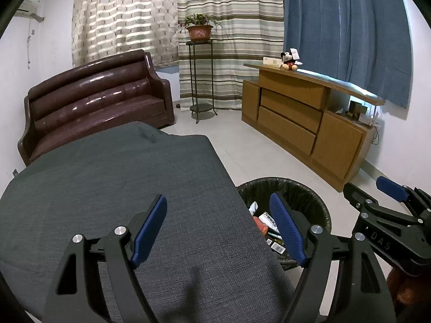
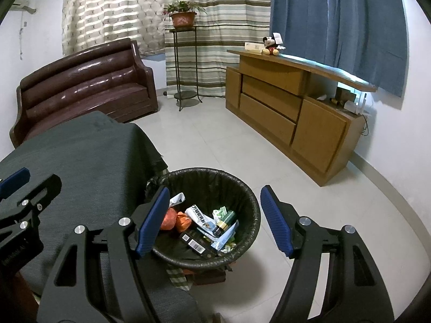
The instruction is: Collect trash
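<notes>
A round black-lined trash bin [image 2: 242,188] stands on the floor beside the grey-clothed table [image 2: 80,167]. It holds trash: orange wrappers [image 2: 175,219], a white packet [image 2: 199,215], a black barcode box [image 2: 196,245] and a small green bottle [image 2: 226,219]. My right gripper [image 2: 215,215] is open and empty above the bin. My left gripper [image 1: 219,228] is open and empty over the table's right edge [image 1: 161,188], with the bin [image 1: 317,196] just right of it. The right gripper also shows in the left wrist view [image 1: 371,196].
A brown leather sofa [image 2: 80,86] stands behind the table. A metal plant stand with a potted plant [image 2: 184,18] is by the curtains. A wooden cabinet [image 2: 282,107] with a Mickey toy [image 2: 270,45] lines the right wall. White tiled floor [image 2: 202,140] lies between.
</notes>
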Demonstrator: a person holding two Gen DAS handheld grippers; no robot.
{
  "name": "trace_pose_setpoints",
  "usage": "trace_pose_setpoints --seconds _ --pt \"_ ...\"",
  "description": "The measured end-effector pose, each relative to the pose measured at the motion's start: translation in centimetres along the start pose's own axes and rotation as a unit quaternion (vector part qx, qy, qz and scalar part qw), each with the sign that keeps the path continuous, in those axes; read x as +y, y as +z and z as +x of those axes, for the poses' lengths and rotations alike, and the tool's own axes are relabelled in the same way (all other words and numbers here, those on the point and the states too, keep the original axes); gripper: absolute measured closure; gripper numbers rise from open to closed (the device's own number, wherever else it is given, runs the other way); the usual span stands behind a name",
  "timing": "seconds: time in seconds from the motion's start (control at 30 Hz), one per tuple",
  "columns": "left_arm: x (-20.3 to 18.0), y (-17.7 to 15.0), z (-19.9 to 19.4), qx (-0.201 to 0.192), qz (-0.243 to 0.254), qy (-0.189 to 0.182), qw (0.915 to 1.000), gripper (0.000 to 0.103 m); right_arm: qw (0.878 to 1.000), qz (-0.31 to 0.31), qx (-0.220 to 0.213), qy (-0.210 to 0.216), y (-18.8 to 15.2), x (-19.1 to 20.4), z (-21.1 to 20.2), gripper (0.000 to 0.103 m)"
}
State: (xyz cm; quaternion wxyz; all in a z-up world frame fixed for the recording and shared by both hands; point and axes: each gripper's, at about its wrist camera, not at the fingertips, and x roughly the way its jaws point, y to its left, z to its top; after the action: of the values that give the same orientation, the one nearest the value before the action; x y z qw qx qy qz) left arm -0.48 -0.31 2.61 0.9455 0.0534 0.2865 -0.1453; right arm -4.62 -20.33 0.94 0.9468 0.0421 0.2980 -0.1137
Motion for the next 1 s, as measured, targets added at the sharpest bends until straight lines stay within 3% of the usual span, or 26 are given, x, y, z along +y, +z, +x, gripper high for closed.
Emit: trace_pose_setpoints --seconds 1.0 --pt "-0.49 -0.38 0.22 0.002 -0.002 -0.001 1.0 0.027 1.0 0.0 0.001 0.0 0.21 -0.17 0.0 0.035"
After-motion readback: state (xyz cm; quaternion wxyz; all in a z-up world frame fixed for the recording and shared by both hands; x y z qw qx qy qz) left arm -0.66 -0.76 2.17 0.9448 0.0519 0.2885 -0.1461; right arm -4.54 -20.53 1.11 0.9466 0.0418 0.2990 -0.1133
